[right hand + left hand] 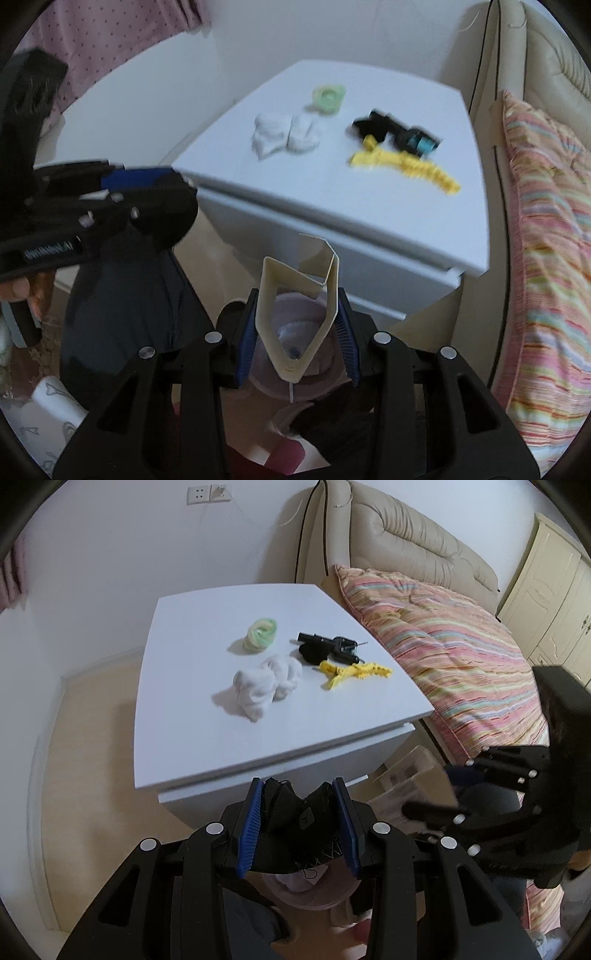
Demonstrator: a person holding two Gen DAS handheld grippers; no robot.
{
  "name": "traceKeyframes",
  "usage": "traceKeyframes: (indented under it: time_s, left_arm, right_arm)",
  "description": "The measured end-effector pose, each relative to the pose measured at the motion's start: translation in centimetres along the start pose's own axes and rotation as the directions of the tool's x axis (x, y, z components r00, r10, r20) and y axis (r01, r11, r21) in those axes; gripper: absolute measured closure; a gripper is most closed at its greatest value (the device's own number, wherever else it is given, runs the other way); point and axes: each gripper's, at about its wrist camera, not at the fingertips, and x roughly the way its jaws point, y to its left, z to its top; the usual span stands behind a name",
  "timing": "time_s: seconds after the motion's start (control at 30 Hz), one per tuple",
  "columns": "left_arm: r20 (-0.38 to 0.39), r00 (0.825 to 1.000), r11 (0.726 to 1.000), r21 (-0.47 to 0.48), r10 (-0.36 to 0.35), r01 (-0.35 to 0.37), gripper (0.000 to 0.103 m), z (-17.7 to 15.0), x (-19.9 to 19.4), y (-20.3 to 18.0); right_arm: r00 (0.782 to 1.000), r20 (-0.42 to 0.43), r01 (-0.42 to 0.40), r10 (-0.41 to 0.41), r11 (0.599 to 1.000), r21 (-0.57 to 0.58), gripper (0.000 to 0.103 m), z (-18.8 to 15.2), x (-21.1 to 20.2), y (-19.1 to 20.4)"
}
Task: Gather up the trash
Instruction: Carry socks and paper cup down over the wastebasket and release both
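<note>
My left gripper (301, 825) is shut on a crumpled black face mask (299, 823), held in front of the white nightstand (192, 746) and above a pink bin (310, 895). My right gripper (299, 332) is shut on a folded cream cardboard piece (301, 295), also held over the pink bin (295, 384). On the nightstand lie a crumpled white tissue (267, 685), a green-yellow ring (260, 633), black gadgets (327, 648) and a yellow toothed hair clip (352, 672). The same items show in the right wrist view: tissue (286, 134), ring (328, 98), clip (402, 164).
A bed with a striped pink quilt (461, 646) and beige headboard (406, 535) stands right of the nightstand. Cardboard boxes (410, 779) sit on the floor between them. A cream wardrobe (554, 590) is at far right. A pink curtain (110, 44) hangs at left.
</note>
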Motion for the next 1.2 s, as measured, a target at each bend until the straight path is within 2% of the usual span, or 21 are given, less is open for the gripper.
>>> traceKeyframes:
  time_s: [0.27,0.3,0.37,0.4,0.43,0.9,1.2]
  left_arm:
    - [-0.008,1.0,1.0,-0.024,0.0,0.0,0.066,-0.9,0.1,0.8]
    - [-0.008,1.0,1.0,-0.027,-0.001,0.001,0.066,-1.0,0.1,1.0]
    - [-0.01,1.0,0.999,-0.032,-0.001,0.001,0.066,-1.1,0.2,1.1]
    - [-0.01,1.0,0.999,-0.033,-0.002,0.001,0.066,-1.1,0.2,1.2]
    - [-0.01,1.0,0.999,-0.034,-0.002,0.002,0.066,-1.1,0.2,1.3]
    - [-0.017,1.0,1.0,-0.015,-0.015,0.015,0.066,-1.4,0.7,0.8]
    - [-0.025,0.999,0.999,0.028,-0.036,0.037,0.066,-1.5,1.2,-0.8]
  right_arm:
    - [0.998,-0.061,-0.028,0.027,1.0,-0.015,0.064,-1.1,2.9,0.9]
    - [0.998,-0.063,-0.03,0.029,0.999,-0.017,0.061,-1.1,3.1,0.9]
    - [0.997,-0.069,-0.032,0.03,0.999,-0.022,0.051,-1.0,3.4,1.0]
    - [0.997,-0.069,-0.031,0.029,0.999,-0.022,0.032,-1.0,3.5,1.0]
    - [0.997,-0.066,-0.031,0.03,0.999,-0.02,0.02,-1.0,3.6,1.0]
    - [0.997,-0.073,0.005,-0.004,1.0,0.016,0.007,-0.9,3.7,0.4]
    - [0.997,-0.041,0.06,-0.058,0.997,0.049,0.005,-1.1,1.3,-0.9]
